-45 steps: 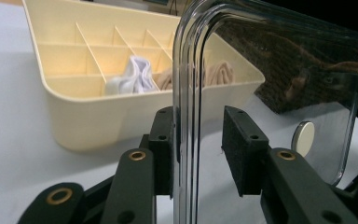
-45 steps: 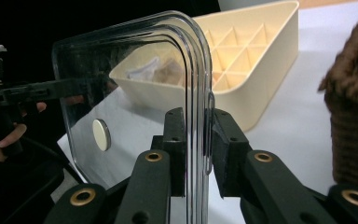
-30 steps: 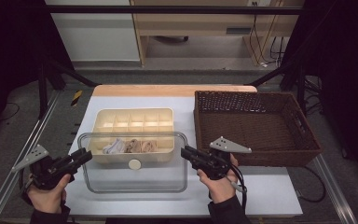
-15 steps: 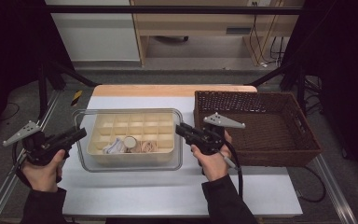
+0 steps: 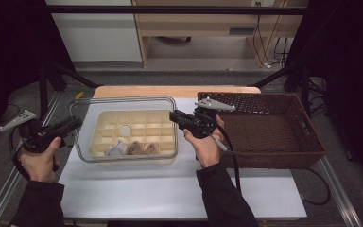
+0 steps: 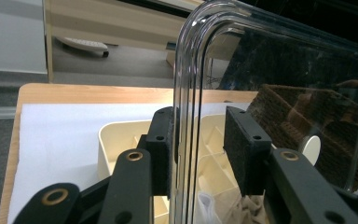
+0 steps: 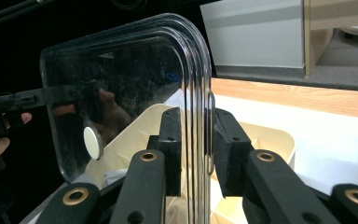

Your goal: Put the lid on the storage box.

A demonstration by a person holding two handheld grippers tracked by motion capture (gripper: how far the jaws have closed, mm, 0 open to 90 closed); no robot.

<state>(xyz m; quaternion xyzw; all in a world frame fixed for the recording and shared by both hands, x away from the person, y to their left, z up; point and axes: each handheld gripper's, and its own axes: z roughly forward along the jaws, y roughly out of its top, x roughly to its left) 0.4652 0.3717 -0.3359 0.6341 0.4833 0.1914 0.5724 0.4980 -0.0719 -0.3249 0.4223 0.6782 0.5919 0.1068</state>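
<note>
While held level above the cream tray (image 5: pixel 137 127), the clear lid (image 5: pixel 123 130) is pinched at both ends by the left gripper (image 5: pixel 73 124) and right gripper (image 5: pixel 174 116).

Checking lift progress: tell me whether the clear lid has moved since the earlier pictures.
Yes. The clear lid has moved away from the person, now over the cream tray, farther up the table.

Clear lid (image 5: pixel 123 127) held tilted above cream divided tray (image 5: pixel 137 135)

Lid (image 5: pixel 123 127) is hanging over tray (image 5: pixel 137 137) mid-table, left gripper (image 5: pixel 73 124) at its left edge, right gripper (image 5: pixel 176 116) at its right; basket (image 5: pixel 269 130) is sitting along table's right edge.
</note>
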